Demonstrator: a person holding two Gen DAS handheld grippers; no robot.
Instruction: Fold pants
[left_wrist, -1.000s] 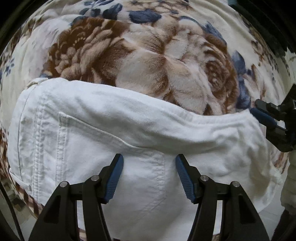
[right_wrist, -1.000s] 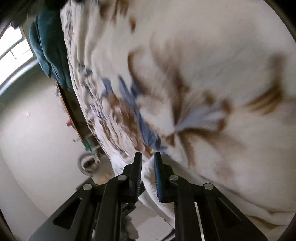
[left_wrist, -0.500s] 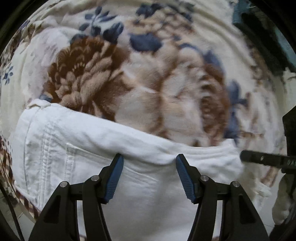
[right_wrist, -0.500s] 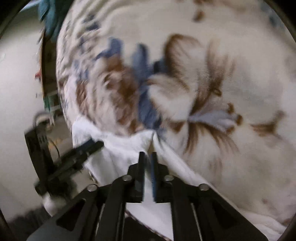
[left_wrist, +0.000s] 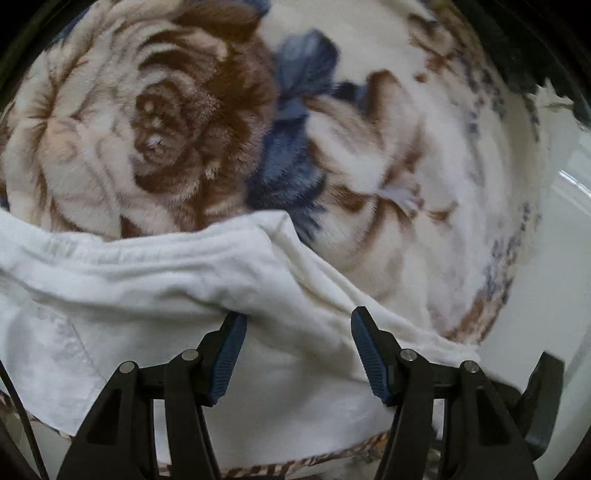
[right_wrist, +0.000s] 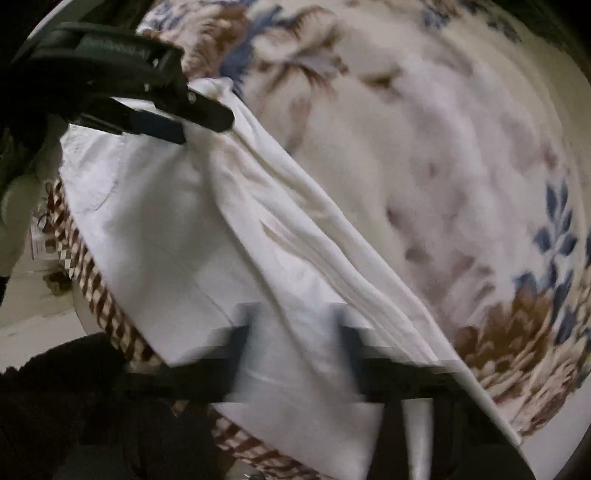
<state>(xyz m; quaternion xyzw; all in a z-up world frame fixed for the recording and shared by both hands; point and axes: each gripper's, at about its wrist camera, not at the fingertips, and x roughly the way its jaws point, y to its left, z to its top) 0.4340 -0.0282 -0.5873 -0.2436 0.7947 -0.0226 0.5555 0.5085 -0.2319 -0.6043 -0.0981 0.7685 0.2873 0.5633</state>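
Note:
White pants (left_wrist: 147, 288) lie folded on a floral blanket (left_wrist: 166, 110), their upper edge bunched into a ridge. My left gripper (left_wrist: 297, 332) hangs open just above the pants, and its fingers (left_wrist: 231, 350) pinch nothing. The right wrist view shows the same pants (right_wrist: 184, 229) as a long white band, with the left gripper (right_wrist: 192, 122) over their far corner. My right gripper (right_wrist: 295, 332) is motion-blurred. Its jaws are closing, its fingers still stand apart above the cloth, and no fold is pinched between them.
A brown-and-white checked cloth (right_wrist: 96, 288) shows under the pants at the bed's edge. Pale floor (left_wrist: 554, 258) lies beyond the blanket (right_wrist: 424, 147) on the right. A dark sleeve (right_wrist: 55, 406) fills the lower left of the right wrist view.
The left gripper has swept right along the pants' upper edge, and the pocket has slid out of its view. The right gripper has risen and rolled. Its fingers, nearly together before, now look apart.

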